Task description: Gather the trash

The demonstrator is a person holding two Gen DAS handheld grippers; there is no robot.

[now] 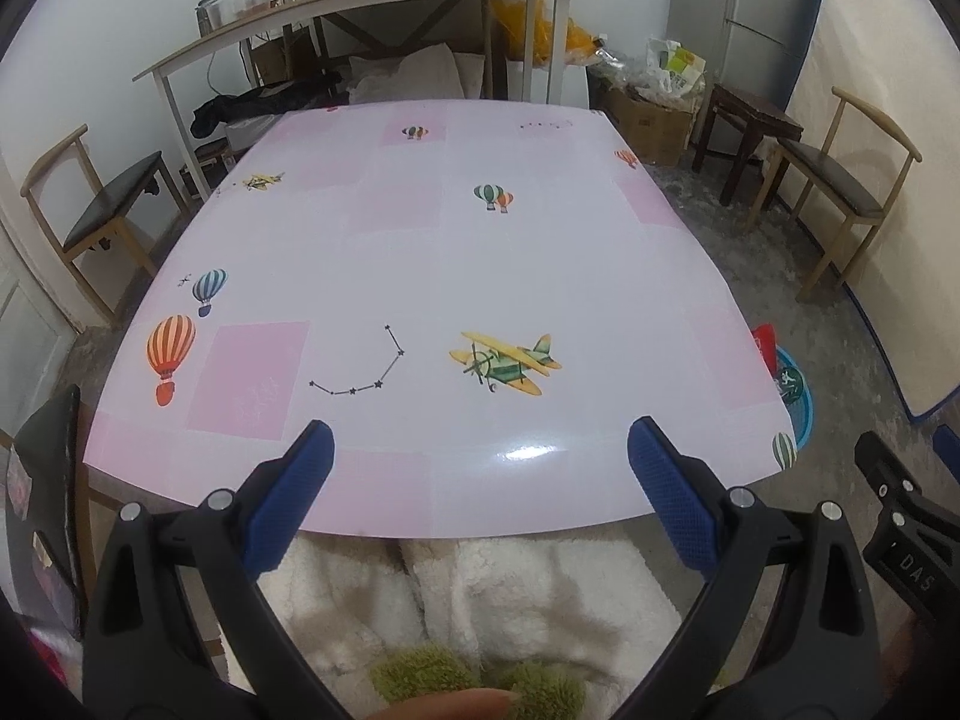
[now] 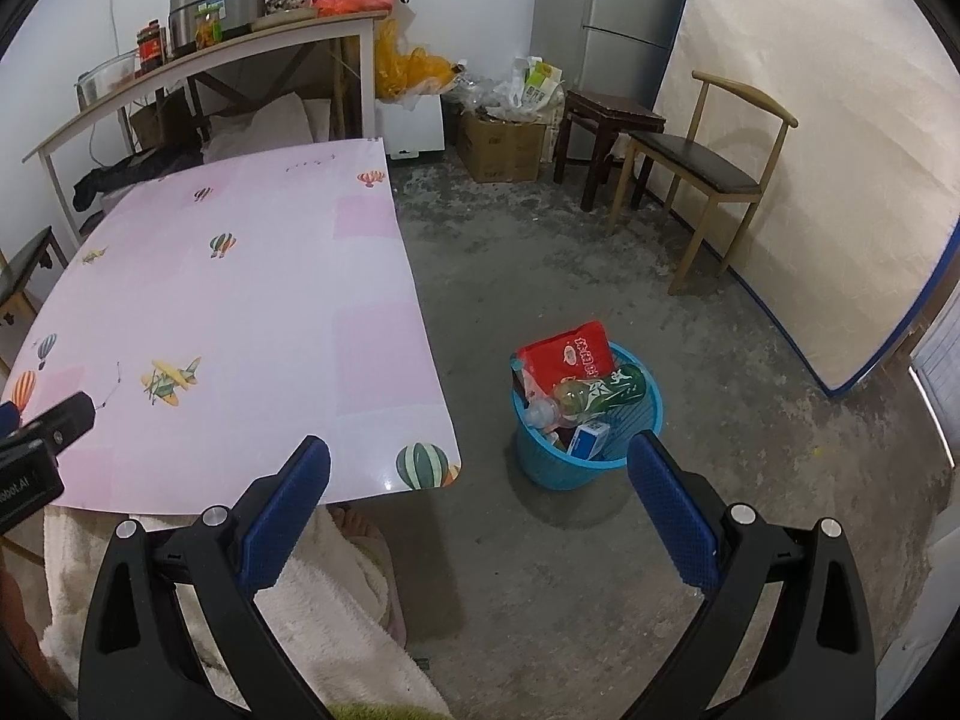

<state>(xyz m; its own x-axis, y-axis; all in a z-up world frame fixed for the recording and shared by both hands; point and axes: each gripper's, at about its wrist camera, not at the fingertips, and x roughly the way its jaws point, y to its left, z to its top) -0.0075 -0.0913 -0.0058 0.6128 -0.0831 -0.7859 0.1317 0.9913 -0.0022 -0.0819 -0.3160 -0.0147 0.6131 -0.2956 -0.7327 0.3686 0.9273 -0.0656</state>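
A blue plastic basket (image 2: pixel 543 468) stands on the concrete floor right of the table, filled with trash: a red packet (image 2: pixel 570 357), a green bottle (image 2: pixel 606 390), a clear bottle (image 2: pixel 543 411) and a small blue-white box (image 2: pixel 588 441). Its rim (image 1: pixel 801 408) peeks past the table's right edge in the left wrist view. My left gripper (image 1: pixel 480 444) hangs open over the near edge of the pink table (image 1: pixel 420 252), holding nothing. My right gripper (image 2: pixel 480 462) is open and empty above the floor, between the table corner and the basket.
The table top (image 2: pixel 240 300) carries only printed balloons and planes. Wooden chairs (image 2: pixel 702 162) (image 1: pixel 102 216) stand at both sides, a dark stool (image 2: pixel 606 120) and cardboard box (image 2: pixel 504 144) at the back. A person's fluffy white garment (image 1: pixel 480 600) lies under the grippers, with a bare foot (image 2: pixel 357 525) beside it.
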